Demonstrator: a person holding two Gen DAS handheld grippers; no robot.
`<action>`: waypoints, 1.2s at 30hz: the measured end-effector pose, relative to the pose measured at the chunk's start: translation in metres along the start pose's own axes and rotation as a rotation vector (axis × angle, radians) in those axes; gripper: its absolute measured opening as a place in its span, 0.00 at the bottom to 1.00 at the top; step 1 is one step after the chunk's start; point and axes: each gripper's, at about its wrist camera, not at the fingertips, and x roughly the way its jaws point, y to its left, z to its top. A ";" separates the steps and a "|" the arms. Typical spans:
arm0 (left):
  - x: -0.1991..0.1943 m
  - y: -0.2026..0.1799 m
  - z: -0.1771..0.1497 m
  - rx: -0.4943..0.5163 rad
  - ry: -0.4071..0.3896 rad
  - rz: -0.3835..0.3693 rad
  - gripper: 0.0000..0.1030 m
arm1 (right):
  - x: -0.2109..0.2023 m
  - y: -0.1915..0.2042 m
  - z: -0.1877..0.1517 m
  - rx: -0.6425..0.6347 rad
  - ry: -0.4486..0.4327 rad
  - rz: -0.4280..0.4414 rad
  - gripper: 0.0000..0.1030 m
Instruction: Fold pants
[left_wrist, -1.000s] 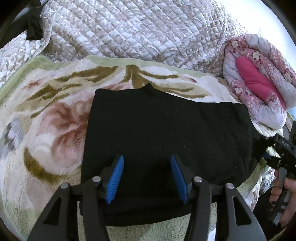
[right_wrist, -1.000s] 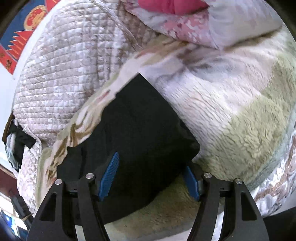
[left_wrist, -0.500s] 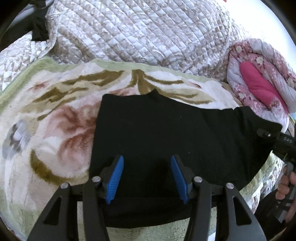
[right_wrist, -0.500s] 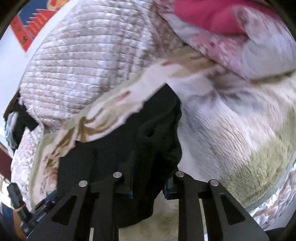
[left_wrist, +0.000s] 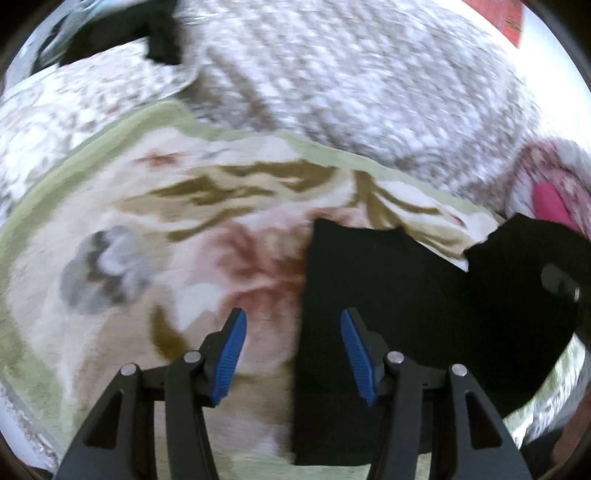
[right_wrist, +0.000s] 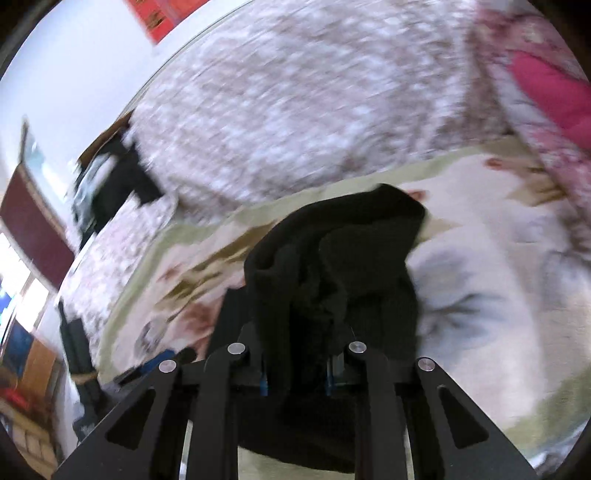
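Observation:
Black pants (left_wrist: 388, 302) lie folded on a floral fleece blanket (left_wrist: 155, 236). My left gripper (left_wrist: 291, 350) is open with blue pads; it hangs over the pants' left edge, holding nothing. My right gripper (right_wrist: 297, 384) is shut on the pants' right end (right_wrist: 332, 266), which is bunched and lifted off the blanket. That lifted end also shows at the right of the left wrist view (left_wrist: 517, 251), with the right gripper's body behind it. Both views are blurred by motion.
A quilted bedspread (left_wrist: 351, 85) rises behind the blanket. A rolled pink floral duvet (right_wrist: 546, 85) lies at the right. Dark clothing (left_wrist: 159, 40) sits at the far left of the bed. Window and furniture (right_wrist: 22, 295) show at the left.
My right gripper shut on the pants' right end and lifted it up and toward the left. My left gripper stayed open and shifted left, from over the pants to their left edge.

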 end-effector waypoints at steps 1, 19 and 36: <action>0.001 0.006 0.001 -0.018 0.002 0.008 0.54 | 0.011 0.009 -0.005 -0.021 0.026 0.020 0.20; -0.001 0.034 0.003 -0.124 0.019 0.036 0.54 | 0.090 0.067 -0.043 -0.168 0.229 0.058 0.30; -0.005 0.012 0.007 -0.092 0.012 -0.145 0.61 | 0.069 0.019 -0.063 -0.135 0.222 0.073 0.36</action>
